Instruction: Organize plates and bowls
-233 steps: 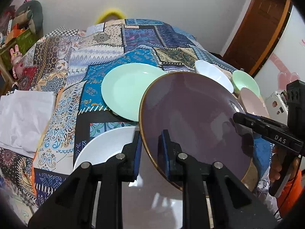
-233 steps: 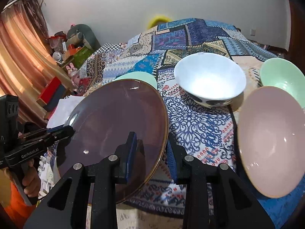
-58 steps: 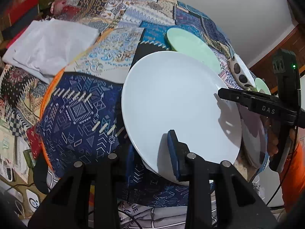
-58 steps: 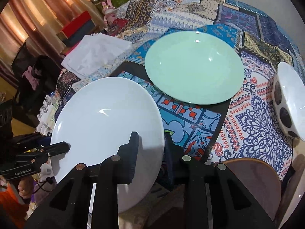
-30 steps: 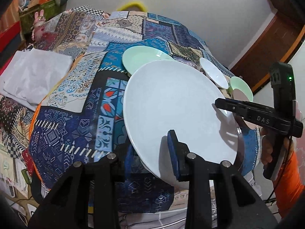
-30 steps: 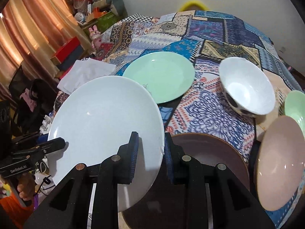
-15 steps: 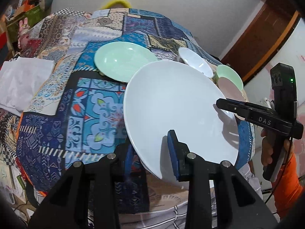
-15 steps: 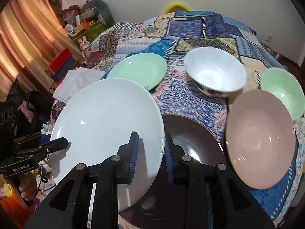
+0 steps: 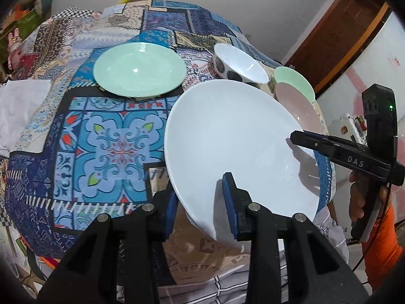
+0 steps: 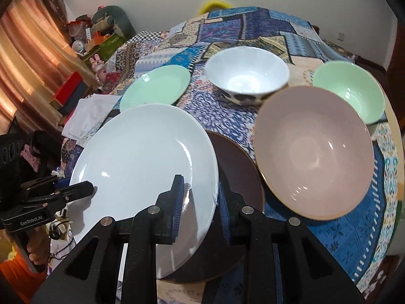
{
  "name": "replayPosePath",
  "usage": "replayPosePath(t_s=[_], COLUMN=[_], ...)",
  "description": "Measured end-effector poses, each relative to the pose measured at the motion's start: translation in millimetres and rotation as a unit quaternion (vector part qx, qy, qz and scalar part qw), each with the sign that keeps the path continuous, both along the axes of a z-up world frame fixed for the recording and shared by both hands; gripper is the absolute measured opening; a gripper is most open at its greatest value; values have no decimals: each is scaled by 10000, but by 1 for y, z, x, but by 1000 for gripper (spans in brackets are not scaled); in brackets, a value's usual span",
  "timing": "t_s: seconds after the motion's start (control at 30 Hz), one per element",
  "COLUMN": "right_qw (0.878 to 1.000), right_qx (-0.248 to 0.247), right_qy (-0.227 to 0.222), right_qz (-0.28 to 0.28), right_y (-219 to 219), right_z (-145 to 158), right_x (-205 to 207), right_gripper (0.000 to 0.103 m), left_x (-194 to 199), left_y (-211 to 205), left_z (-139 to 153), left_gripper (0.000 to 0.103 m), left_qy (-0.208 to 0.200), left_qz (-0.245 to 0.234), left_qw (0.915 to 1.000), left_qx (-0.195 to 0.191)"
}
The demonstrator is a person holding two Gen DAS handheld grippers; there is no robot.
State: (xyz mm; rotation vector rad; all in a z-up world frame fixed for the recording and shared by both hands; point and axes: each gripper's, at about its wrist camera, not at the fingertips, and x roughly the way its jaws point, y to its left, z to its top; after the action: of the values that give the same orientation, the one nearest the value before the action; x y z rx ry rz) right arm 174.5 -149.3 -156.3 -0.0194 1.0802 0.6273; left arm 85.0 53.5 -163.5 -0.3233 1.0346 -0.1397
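We hold the white plate (image 10: 141, 157) by opposite rims, the left gripper (image 9: 200, 210) and the right gripper (image 10: 200, 197) each with jaws closed on an edge, so it stays level. It hangs above the dark plate (image 10: 238, 167) on the patchwork bed (image 9: 106, 136), likely to stack there; the pink bowl (image 10: 314, 149) sits just beside.

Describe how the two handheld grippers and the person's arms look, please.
Both grippers, left gripper and right gripper, are black plastic with blue finger pads and silver screws. One body reads "DAS", the other "GenRobot.AI". An orange sleeve shows.
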Motion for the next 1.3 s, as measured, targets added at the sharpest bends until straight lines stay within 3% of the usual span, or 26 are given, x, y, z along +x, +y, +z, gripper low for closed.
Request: replayPosePath(t_s=[0.63,1.3], right_qw=[9989,9995], right_qx=[58,-1], right_qy=[385,172], right_qz=[-254,-275], right_y=[-22,-32], right_z=[-29,-24], right_x=[-2,-6], right_gripper=[24,24], left_x=[21,41], left_y=[-20,-24], left_z=[-29,-39], left_gripper=[33,36], left_qy=[321,364], left_qz=[-142,-157], left_qw=[9992,9990], left_qx=[210,230])
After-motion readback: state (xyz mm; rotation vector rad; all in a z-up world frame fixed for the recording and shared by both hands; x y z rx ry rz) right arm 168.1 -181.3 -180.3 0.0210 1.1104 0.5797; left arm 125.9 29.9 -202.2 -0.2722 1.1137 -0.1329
